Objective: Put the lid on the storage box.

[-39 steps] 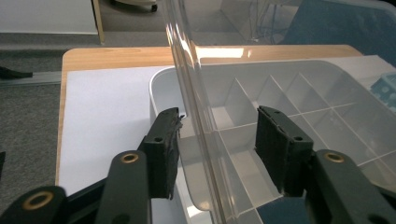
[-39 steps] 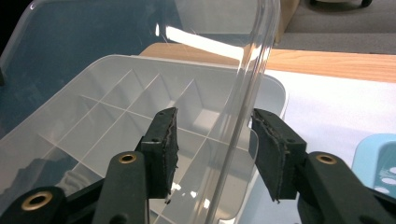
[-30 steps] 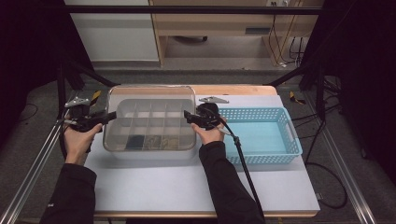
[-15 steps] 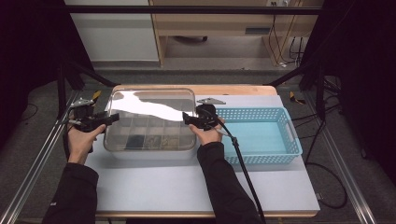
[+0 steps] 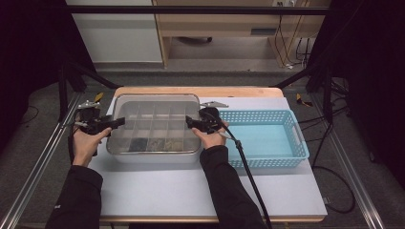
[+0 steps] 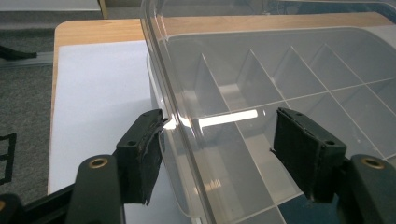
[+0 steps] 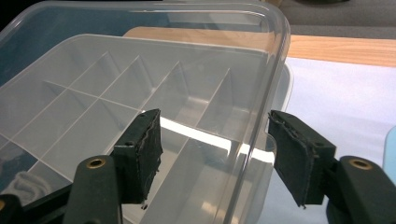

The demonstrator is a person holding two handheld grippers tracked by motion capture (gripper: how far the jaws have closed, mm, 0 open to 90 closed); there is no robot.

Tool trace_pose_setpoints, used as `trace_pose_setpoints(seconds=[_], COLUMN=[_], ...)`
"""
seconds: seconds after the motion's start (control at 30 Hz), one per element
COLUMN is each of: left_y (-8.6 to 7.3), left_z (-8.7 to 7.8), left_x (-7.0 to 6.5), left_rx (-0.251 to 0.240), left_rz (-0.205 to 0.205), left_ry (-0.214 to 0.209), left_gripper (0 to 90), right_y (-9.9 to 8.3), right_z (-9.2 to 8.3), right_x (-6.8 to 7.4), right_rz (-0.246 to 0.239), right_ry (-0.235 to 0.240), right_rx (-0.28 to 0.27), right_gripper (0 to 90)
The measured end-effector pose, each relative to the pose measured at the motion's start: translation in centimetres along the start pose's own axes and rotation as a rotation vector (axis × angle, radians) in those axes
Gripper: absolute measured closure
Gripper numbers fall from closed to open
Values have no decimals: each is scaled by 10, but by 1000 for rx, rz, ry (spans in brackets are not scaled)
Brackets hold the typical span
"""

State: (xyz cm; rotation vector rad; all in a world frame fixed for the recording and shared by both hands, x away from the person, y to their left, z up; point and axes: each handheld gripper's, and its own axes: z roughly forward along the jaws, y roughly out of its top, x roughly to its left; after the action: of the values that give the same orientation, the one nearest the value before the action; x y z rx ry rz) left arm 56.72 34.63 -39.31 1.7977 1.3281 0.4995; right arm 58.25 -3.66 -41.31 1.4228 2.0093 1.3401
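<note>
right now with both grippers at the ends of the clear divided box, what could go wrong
1. The lid edge sits between the open jaws of the left gripper and the right gripper, which have just been opening; pulling back crookedly could snag it.
2. A snag could shift the compartment box and mix the small items in its near cells.
3. The right gripper's cable trails beside the blue basket and might drag it.
</note>
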Motion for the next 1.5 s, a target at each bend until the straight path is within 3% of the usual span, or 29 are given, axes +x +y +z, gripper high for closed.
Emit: trace_pose_setpoints(seconds=[0.77, 1.13, 1.5], left_y=[-2, -4, -7], left_z=[13, 16, 20], left_x=[3, 4, 5], left_rx=[23, 32, 38], left_rz=[-9, -10, -2], left_ry=[-1, -5, -4], left_gripper=[279, 273, 271], right_y=[-3, -7, -3], right_z=[7, 11, 7], right_x=[-1, 3, 4], right_rz=[-4, -63, -57], right_ry=[-21, -50, -29], right_rx=[10, 8, -8], right_gripper=[345, 290, 309])
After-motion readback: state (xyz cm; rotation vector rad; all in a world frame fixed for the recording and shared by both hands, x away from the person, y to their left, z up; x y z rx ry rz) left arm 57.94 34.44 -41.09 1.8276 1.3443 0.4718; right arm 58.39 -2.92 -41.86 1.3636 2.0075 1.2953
